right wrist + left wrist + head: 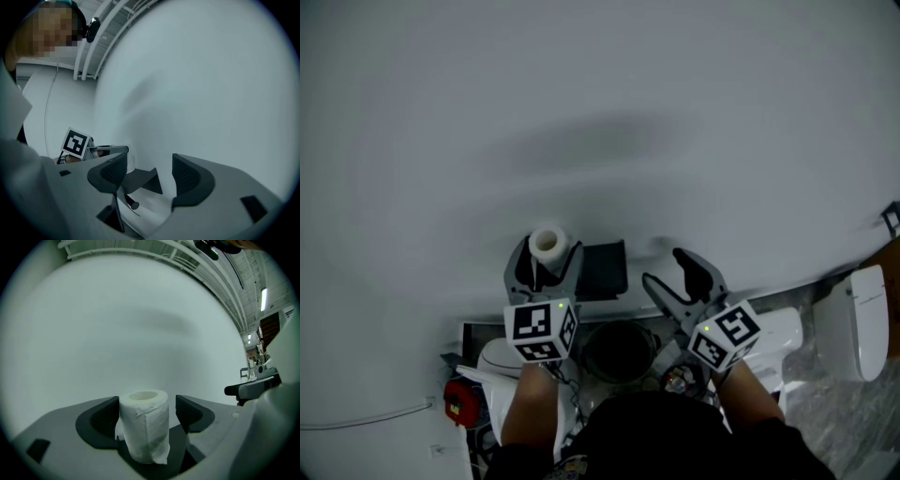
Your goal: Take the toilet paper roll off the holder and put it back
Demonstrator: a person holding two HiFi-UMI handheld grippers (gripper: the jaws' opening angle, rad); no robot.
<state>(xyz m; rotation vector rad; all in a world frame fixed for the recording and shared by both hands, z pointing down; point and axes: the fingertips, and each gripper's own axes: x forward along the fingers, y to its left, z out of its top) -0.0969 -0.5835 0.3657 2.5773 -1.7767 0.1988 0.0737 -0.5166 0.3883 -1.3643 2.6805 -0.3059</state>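
**Toilet paper roll off the holder, return not yet done**

Toilet paper roll [548,241] is off its mount and sits upright between the jaws of the left gripper [547,253]. It is in the air in front of the white wall [600,112], just left of the dark holder [605,269]. In the left gripper view the jaws are narrowed around the roll. The left pad is against the paper. The right pad is very near, and I cannot tell if it touches. A loose sheet edge hangs at the roll's lower side.

Right gripper [664,267] has its jaws wide apart with nothing between them. Its own view looks through the gap at the holder's dark bracket and bare rod [125,200], which has no roll on it. It hovers right of the holder, apart from it.

Progress, as a judgement: the take-off half looks finished, the put-back half remains. What is left is to line the roll's core up with the rod, slide it on, and release. The roll now stands upright, so it probably needs turning to match the rod. Soft paper could crush or unwind if squeezed harder.
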